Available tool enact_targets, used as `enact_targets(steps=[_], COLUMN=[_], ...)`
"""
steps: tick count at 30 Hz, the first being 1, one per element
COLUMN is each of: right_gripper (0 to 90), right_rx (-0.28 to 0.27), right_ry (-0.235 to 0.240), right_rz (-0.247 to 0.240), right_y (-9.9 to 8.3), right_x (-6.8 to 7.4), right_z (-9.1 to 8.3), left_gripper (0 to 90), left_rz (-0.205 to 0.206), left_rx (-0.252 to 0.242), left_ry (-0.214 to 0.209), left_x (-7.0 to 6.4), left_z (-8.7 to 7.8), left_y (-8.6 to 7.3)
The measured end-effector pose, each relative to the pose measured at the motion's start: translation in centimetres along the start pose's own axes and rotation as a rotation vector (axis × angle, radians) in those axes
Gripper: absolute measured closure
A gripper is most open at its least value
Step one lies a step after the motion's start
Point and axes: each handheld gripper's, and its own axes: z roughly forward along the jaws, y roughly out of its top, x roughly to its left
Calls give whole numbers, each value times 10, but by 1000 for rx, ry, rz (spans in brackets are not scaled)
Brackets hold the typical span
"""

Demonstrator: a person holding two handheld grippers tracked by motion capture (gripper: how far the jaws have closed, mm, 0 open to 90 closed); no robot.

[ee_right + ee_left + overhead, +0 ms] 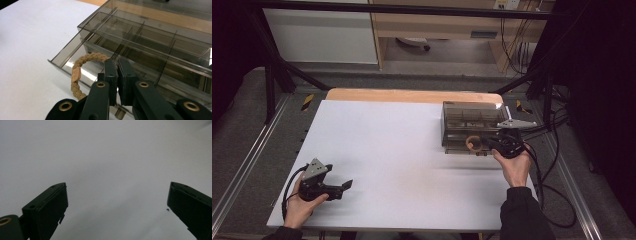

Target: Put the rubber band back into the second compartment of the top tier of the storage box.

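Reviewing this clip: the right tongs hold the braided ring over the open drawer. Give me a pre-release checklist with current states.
1. Right tongs shut on the braided ring: ok.
2. Drawer of the smoked organiser box pulled open: ok.
3. Ring over the open drawer, not the table: ok.
4. Which drawer compartment lies under the ring: cannot tell.
5. Left tongs open, holding nothing, away from the box: ok.
6. Ring touching the drawer floor: cannot tell.

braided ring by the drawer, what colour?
Tan, braided ring with a lighter tan patch; clearest in the right gripper view.
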Motion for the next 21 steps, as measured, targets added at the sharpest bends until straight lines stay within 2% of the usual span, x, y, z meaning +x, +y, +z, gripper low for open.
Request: enact_targets(steps=[21], right_gripper=[868], right_rx=[31], right_ry=[-44], right_rz=[30], right_y=[-2], right_x=[-22], right_z=[16], left_gripper=[27], left_rz=[1], left_rx=[2], left_ry=[2], left_x=[0], left_z=[0], left_y=[0])
